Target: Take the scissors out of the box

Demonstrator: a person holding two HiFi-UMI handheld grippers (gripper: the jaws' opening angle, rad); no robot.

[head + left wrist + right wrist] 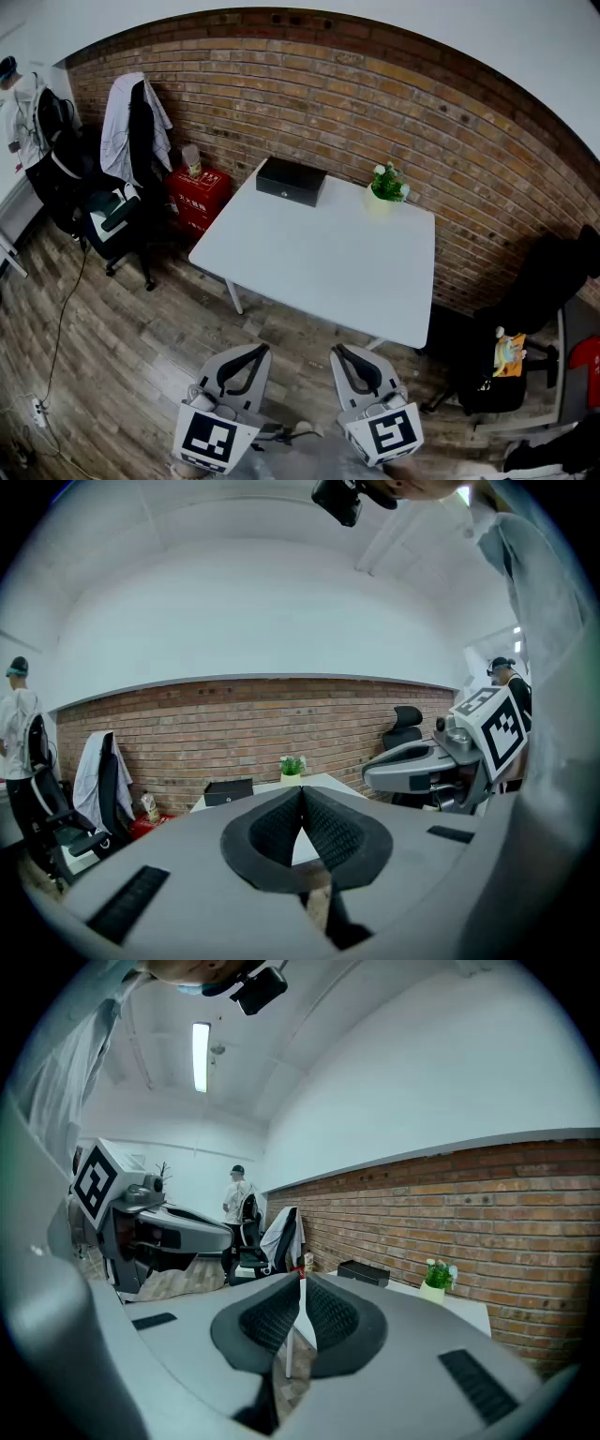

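Observation:
A closed black box sits at the far left corner of the white table; no scissors show anywhere. The box also appears in the left gripper view and the right gripper view, far ahead of the jaws. My left gripper and right gripper hang side by side over the floor, short of the table's near edge. Both are shut, pads pressed together with nothing between them.
A small potted plant stands at the table's far right by the brick wall. A chair draped with a white jacket and a red box stand left; a black chair right. A person stands far left.

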